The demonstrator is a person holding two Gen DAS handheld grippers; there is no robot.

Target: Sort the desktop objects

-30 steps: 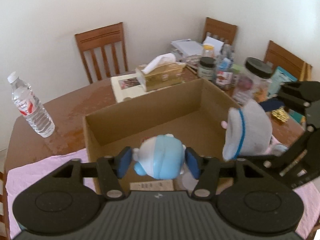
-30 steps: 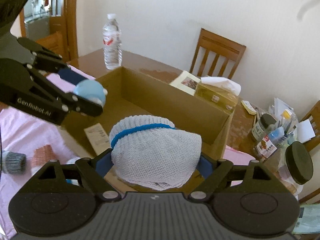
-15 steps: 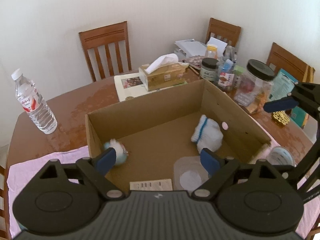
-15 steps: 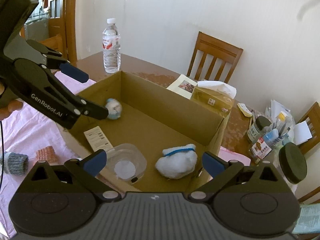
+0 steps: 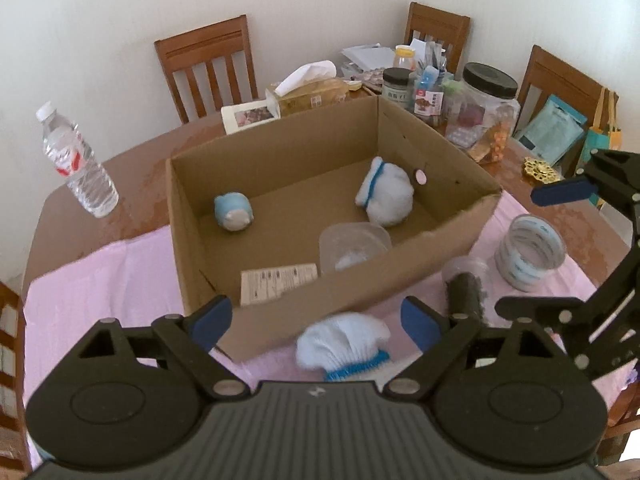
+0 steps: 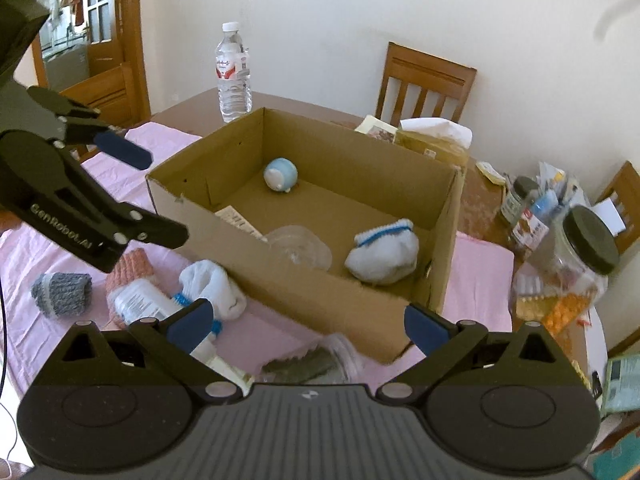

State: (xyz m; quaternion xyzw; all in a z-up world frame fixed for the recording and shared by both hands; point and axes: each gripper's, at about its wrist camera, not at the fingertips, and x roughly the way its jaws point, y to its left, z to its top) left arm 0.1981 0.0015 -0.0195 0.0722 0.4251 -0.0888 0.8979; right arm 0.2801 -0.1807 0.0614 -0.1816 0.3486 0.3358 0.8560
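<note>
An open cardboard box stands on a pink cloth. Inside lie a blue-and-white toy, a rolled white sock with a blue band, a clear plastic lid and a paper slip. My left gripper is open and empty above another white sock in front of the box. My right gripper is open and empty, over the box's near wall.
In front of the box lie a grey sock, a pink knit piece, a white bottle and a dark jar. A tape roll, big jar, tissue box, water bottle and chairs surround it.
Both grippers let go: the toy and the sock dropped into the box. Both grippers then pulled back toward the near side, jaws wide open.
</note>
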